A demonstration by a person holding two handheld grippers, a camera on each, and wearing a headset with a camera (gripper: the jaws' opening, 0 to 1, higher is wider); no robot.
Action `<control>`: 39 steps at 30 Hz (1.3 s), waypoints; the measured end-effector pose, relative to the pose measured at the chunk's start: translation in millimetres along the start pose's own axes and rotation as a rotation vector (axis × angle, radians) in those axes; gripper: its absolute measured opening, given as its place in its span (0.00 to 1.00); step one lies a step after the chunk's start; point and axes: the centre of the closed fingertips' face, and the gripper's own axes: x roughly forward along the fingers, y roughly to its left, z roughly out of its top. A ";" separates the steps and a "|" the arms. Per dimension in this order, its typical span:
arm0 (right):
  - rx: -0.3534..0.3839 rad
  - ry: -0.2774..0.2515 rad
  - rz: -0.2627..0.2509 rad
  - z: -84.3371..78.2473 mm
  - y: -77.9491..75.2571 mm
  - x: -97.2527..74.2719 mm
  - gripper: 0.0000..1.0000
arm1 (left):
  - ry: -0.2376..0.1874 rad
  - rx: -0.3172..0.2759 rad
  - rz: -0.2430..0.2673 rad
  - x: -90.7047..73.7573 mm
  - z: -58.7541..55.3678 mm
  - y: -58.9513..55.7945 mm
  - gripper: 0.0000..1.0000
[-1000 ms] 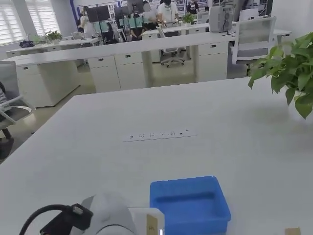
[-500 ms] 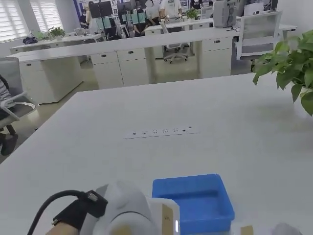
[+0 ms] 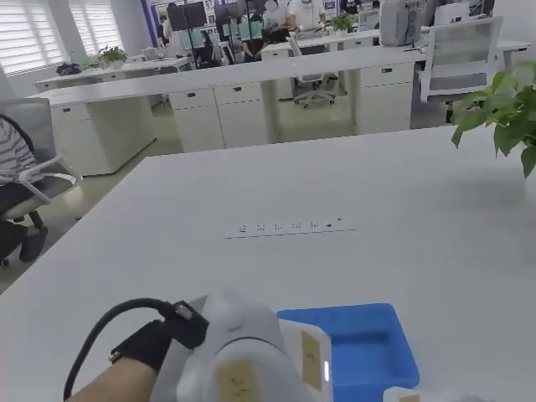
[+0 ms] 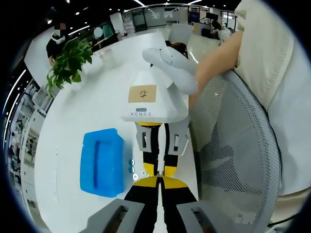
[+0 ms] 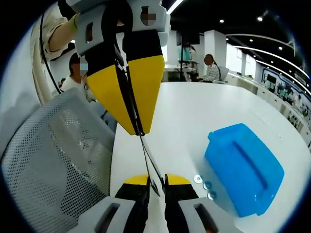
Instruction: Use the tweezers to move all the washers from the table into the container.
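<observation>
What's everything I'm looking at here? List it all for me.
table: one, white, under everything
container: one, blue, near table edge
washers: at least three, silvery, on table beside container
tweezers: one, thin, dark, running between both grippers
power strip: one, white, mid-table
plant: one, green, right in head view
mesh chair: one, grey, beside table
left gripper: yellow jaws shut on tweezers
right gripper: yellow-tipped, tweezers' end between its jaws

Head view: container (image 3: 368, 339) front-L corner hidden; washers (image 5: 207, 185) too small to count.

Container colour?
The container is blue; clearest in the right gripper view.
</observation>
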 end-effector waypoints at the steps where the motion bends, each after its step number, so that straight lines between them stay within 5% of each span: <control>1: 0.006 -0.014 -0.004 3.1 -2.5 0.7 0.08 | 0.001 0.002 0.005 -0.9 0.4 1.7 0.00; 6: 0.011 -0.041 -0.039 8.4 -12.6 3.6 0.08 | 0.024 0.024 0.023 -1.8 -1.7 10.0 0.00; 26: 0.063 -0.060 -0.035 5.4 -19.6 10.3 0.09 | 0.062 0.055 0.002 5.8 -5.1 18.0 0.00; 36: 0.215 -0.095 0.007 4.6 -20.2 13.3 0.09 | 0.061 0.021 -0.012 10.3 -8.6 21.6 0.00; 39: 0.210 -0.087 0.023 2.7 -15.6 10.9 0.10 | 0.041 0.008 -0.035 12.5 -3.6 14.7 0.00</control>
